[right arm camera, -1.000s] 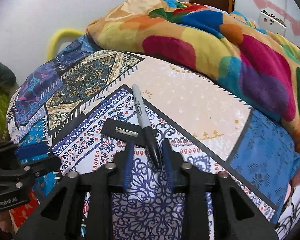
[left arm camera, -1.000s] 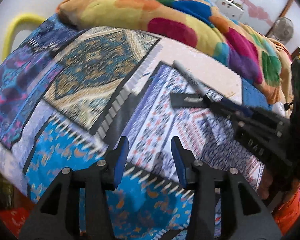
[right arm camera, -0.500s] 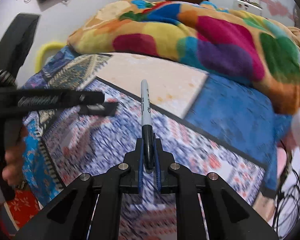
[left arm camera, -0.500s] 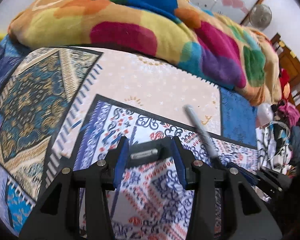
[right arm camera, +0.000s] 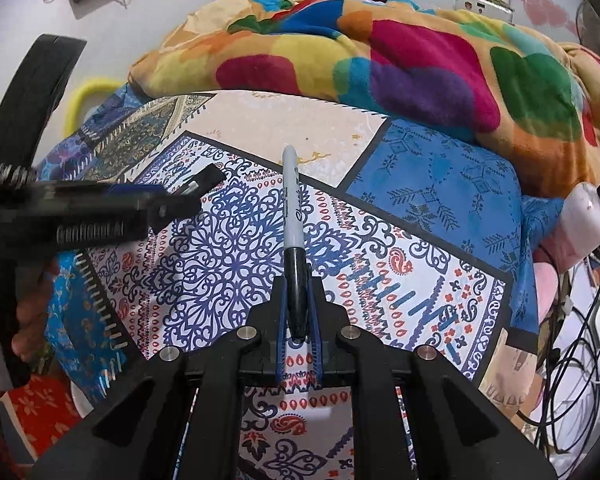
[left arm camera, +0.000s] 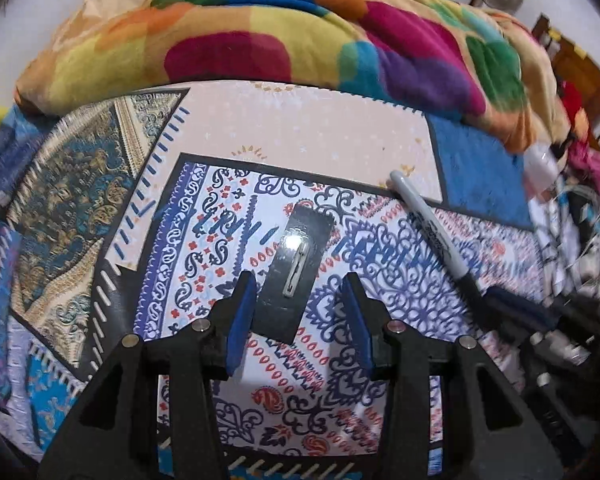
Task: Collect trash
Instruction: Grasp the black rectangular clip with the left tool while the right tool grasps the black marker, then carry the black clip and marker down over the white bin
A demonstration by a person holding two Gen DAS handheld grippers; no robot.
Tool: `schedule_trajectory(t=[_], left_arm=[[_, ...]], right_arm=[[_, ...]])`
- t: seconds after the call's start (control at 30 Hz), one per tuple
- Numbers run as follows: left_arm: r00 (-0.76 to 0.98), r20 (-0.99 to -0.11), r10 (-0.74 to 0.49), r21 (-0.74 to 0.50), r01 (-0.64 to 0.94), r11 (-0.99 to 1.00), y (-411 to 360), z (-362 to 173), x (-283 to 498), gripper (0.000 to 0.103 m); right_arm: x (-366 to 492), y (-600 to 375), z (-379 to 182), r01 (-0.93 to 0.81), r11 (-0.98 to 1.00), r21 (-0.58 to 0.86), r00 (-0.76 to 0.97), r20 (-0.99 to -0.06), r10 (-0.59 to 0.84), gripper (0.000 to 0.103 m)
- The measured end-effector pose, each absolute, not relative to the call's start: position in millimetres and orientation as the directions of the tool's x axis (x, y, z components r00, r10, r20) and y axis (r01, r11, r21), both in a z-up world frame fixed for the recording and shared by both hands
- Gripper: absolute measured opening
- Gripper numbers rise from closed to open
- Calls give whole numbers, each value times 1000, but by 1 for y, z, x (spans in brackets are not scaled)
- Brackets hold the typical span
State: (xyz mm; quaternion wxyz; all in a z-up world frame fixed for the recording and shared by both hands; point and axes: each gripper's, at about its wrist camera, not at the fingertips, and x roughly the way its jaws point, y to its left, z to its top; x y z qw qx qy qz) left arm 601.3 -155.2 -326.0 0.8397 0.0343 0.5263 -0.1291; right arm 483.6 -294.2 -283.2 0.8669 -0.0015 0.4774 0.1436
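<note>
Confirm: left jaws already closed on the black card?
No. In the left wrist view the left gripper stands open, its pads either side of the black card, which lies flat on the bedsheet.

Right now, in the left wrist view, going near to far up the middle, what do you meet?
left gripper → black packet lying between its open jaws → patterned bedsheet → colourful blanket.

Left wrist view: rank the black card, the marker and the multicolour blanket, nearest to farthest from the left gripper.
From the left gripper:
1. Black card, flat on the bedsheet, its near end between the open fingers.
2. Marker, to the right, held in the right gripper.
3. Multicolour blanket, bunched at the bed's far side.
</note>
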Motion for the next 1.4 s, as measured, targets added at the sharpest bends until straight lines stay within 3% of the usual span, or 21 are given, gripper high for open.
schedule_trajectory(t=[0.2,0.27,0.33,0.5,0.57,0.67,0.77,1.4], left_arm=[[471,-875,-110,5,235,972,-166,-329,605,42],[477,-869,-133,-16,242,970,-166,-330,607,38],[486,-864,-135,-16,241,970,-167,-331,609,27],[463,-871,-165,-61,231,971,-161,-327,605,25],[448,-875,-184,-89,226,970,-158,-326,600,24],[434,-877,-205,-141,177,974,-143,-323,591,24],[446,-872,-201,-155,137,978,-132,-314,581,24],[630,-770,-102,-58,90,994,-90,-172,461,24]], right_arm=[[487,-290,-286,-245,959,144,500,-829,252,11],[487,-289,-290,-246,956,158,490,-831,263,13],[486,-285,-290,-251,957,144,505,-824,257,16],[486,-279,-291,-246,961,125,513,-825,238,19],[488,-281,-291,-229,965,127,509,-829,230,13],[494,-292,-291,-192,954,228,472,-831,294,12],[491,-295,-282,-175,956,234,487,-824,290,12],[412,-225,-153,-349,923,162,618,-701,356,12]])
